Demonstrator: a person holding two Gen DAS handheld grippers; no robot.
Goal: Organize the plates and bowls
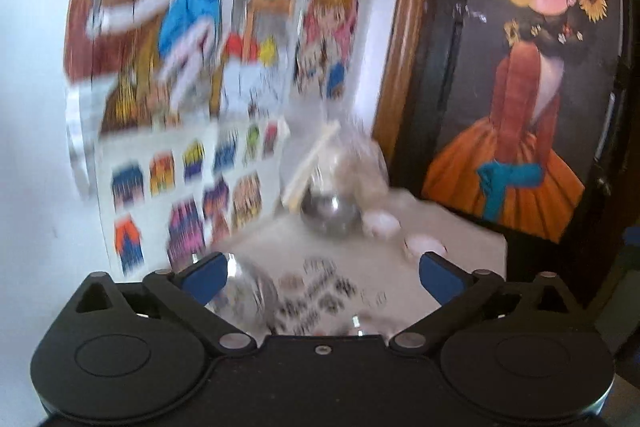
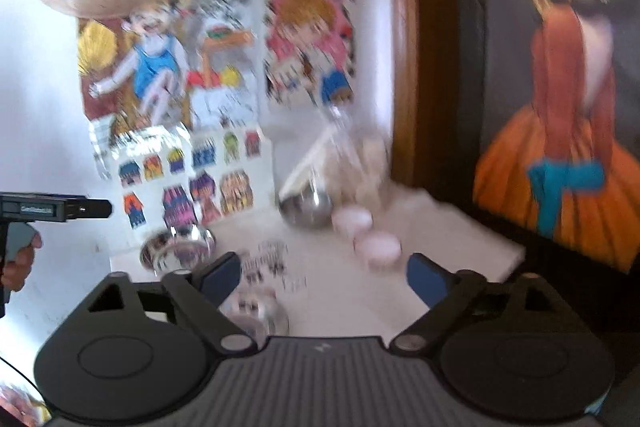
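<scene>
Bowls and plates sit scattered on the white table (image 1: 452, 227), and the sorting looks far from finished — that is a judgement from how they lie, not a certainty. Biggest of the lot, the steel bowl by the wall (image 1: 330, 213) stands at the back with a clear bag (image 1: 352, 163) and a pale stick leaning into it. Nearer, a second steel bowl (image 2: 178, 247) rests by the cartoon posters (image 1: 192, 67), and two small pink bowls (image 2: 378, 245) sit just beside each other, apart from the metal ones, nothing stacked that can be seen. The left gripper (image 1: 322, 277) has its blue pads spread wide with nothing between them; the right gripper (image 2: 322, 277) likewise stands splayed and empty. Both views are smeared with blur, so plates cannot be told apart. Only the right wrist view catches the person's hand (image 2: 18, 263) on the other tool's handle — and a pale mesh shape overhead; the left view shows the painted figure in the orange skirt (image 1: 516, 163) sharply.
</scene>
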